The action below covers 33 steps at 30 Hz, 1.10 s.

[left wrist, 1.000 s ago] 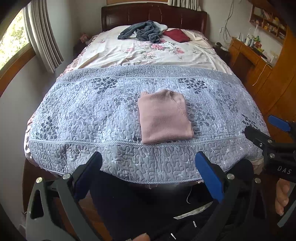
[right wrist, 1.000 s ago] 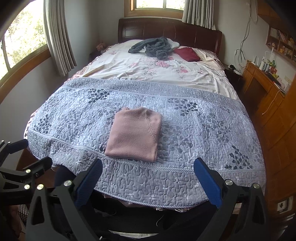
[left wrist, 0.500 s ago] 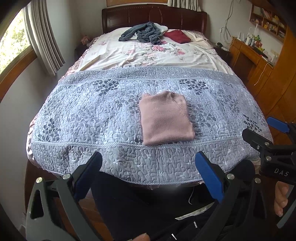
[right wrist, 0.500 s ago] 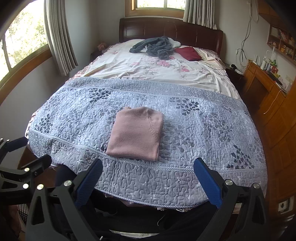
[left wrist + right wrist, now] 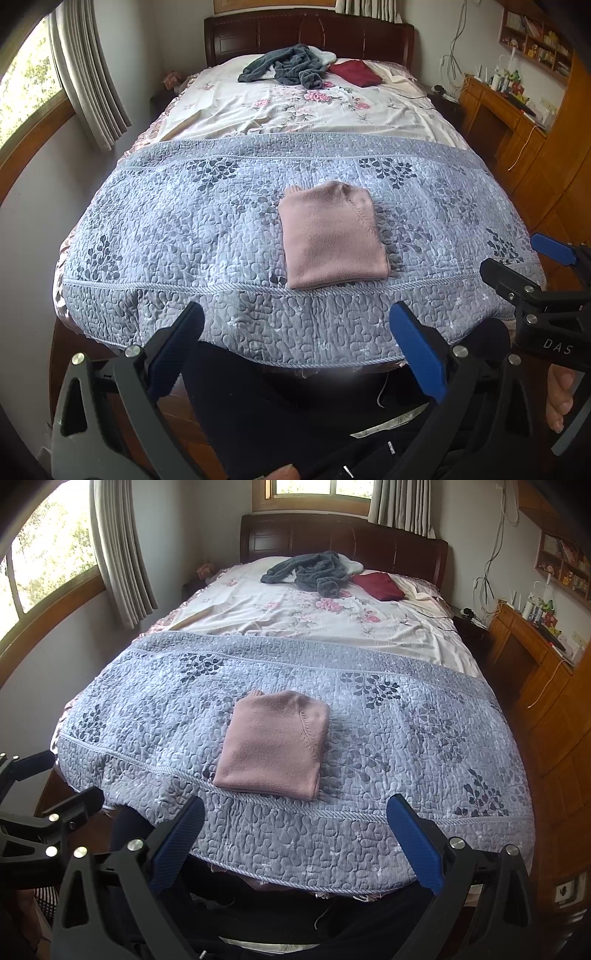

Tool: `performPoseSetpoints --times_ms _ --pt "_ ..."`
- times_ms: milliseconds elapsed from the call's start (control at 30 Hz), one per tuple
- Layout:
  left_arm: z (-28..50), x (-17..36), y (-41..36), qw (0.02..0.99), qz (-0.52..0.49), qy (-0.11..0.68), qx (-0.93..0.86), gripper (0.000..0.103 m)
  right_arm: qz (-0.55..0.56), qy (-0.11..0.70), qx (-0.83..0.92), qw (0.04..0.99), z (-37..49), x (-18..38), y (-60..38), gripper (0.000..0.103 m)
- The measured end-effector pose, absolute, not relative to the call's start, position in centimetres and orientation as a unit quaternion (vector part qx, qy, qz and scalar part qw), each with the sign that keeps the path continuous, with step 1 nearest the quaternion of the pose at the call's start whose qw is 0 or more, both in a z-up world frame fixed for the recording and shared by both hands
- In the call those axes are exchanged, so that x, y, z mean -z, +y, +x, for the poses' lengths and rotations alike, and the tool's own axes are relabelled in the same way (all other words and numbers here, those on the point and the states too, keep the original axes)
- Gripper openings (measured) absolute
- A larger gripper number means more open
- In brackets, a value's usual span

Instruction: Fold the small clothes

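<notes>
A pink knit garment [image 5: 330, 236] [image 5: 275, 747] lies folded into a neat rectangle on the grey-blue quilted bedspread [image 5: 184, 229] [image 5: 406, 738], near the foot of the bed. My left gripper [image 5: 295, 332] stands open below the bed's foot edge, nothing between its blue pads. My right gripper [image 5: 293, 821] is open too and empty, likewise held back off the bed. The right gripper [image 5: 535, 266] shows at the right edge of the left wrist view. The left gripper [image 5: 40, 786] shows at the left edge of the right wrist view.
A dark grey garment heap [image 5: 291, 66] [image 5: 310, 570] and a dark red cloth [image 5: 354, 72] [image 5: 378, 585] lie by the wooden headboard on a floral sheet [image 5: 295, 110]. A wooden desk [image 5: 509, 110] stands right of the bed. A window with curtains [image 5: 118, 554] is on the left. Dark trouser legs and a bare foot [image 5: 557, 398] are below.
Both grippers have drawn slightly back and down from the bed, so the folded garment sits a bit higher in view. Nothing on the bed has moved.
</notes>
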<state>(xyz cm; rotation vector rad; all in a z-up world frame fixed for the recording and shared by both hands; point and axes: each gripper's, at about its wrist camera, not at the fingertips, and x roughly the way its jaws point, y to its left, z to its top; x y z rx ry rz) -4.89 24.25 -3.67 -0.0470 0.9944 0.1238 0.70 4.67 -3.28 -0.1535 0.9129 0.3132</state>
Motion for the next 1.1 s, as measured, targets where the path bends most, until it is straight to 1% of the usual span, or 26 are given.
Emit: performPoseSetpoints --times_ms 1100 --pt "-5.06 3.31 24.35 0.880 -0.014 0.471 -0.058 0.099 -0.072 0.436 -0.154 0.884 0.76 2.99 4.44 0.099"
